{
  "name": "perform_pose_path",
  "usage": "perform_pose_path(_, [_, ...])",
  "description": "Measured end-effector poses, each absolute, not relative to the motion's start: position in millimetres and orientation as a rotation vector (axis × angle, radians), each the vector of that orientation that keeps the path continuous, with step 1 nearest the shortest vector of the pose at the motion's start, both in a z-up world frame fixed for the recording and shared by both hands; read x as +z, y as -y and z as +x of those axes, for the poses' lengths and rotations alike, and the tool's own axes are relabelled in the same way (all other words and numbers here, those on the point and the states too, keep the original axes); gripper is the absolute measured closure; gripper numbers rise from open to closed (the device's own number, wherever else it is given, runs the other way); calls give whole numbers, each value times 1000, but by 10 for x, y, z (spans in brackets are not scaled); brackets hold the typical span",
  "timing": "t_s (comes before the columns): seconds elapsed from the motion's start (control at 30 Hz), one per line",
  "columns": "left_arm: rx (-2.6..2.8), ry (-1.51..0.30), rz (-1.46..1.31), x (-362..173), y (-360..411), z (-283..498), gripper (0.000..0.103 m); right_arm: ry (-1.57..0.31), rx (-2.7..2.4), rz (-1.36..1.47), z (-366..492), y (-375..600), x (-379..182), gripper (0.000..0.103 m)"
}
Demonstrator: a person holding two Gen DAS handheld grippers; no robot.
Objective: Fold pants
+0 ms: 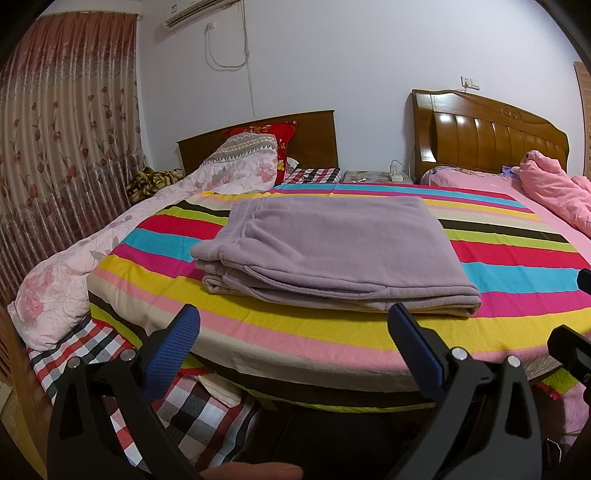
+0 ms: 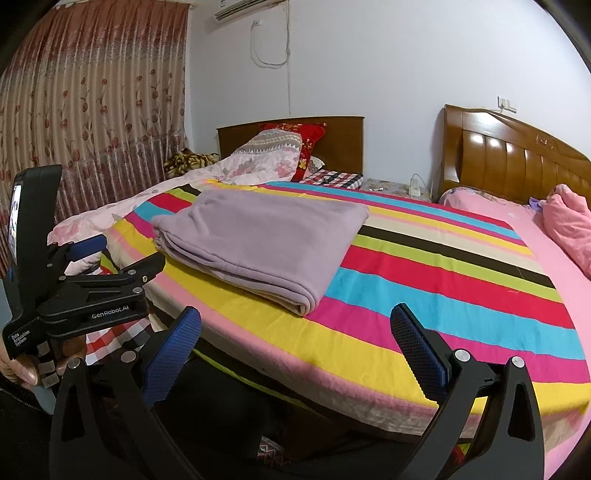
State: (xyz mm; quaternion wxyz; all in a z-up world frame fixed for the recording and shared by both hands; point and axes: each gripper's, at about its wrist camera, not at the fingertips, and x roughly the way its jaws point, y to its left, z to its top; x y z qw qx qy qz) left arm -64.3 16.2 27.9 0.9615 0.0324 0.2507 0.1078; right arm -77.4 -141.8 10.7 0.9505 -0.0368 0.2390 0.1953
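Both my tongs are spread wide with nothing in them: the left gripper (image 1: 293,334) hangs off the near edge of the bed, and the right gripper (image 2: 295,336) sits a bit further right along that same edge. The lilac pants (image 1: 332,247) are already folded into a neat flat stack on the striped blanket (image 1: 517,254), just past my left tongs. Pink floral quilt (image 1: 74,266) is bunched up to the left.

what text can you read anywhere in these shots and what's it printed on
"GenRobot.AI": white print on the black body of the left gripper, seen from the right wrist view.
"Data Acquisition System": white print on that gripper's handle.
Air conditioner label: too blurred to read.
Pants: no text.
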Motion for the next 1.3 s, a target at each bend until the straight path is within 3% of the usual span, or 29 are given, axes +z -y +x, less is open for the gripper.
perform_pose_path(1.3, [214,-525,57,211,-205,-623,2,-496,396,-71,-787,1410,90,5])
